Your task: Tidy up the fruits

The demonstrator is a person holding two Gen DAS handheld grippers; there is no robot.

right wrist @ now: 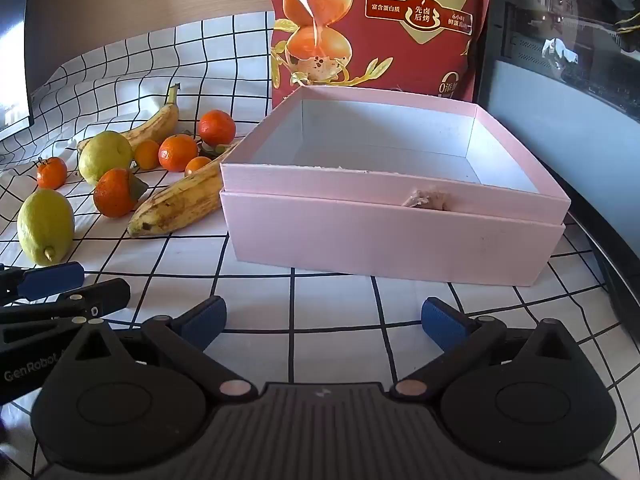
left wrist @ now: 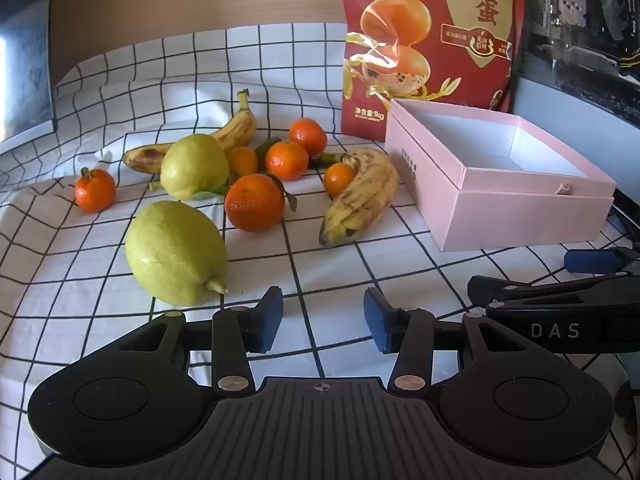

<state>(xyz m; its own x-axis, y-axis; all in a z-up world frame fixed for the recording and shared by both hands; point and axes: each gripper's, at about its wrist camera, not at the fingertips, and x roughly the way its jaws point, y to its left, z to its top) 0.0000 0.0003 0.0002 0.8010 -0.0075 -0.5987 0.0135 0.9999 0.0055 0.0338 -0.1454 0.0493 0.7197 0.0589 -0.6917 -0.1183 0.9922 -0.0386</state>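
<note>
Checked cloth (left wrist: 360, 280) over the table, rumpled at far left, red snack bag (left wrist: 436, 40) standing at the far edge (Chinese print, egg pictures), dark screen (left wrist: 24, 52) far left, black computer case (right wrist: 560, 40) far right

The left claw (left wrist: 323, 319) and right claw (right wrist: 323, 322) are matte black plastic with blue rubber pads, silver pivot pins, round discs on both sides and a ribbed centre plate. White lettering reads "DAS" and "GenRobot".

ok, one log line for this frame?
left gripper: open, empty | right gripper: open, empty | pink box: empty | fruits: on cloth
</note>
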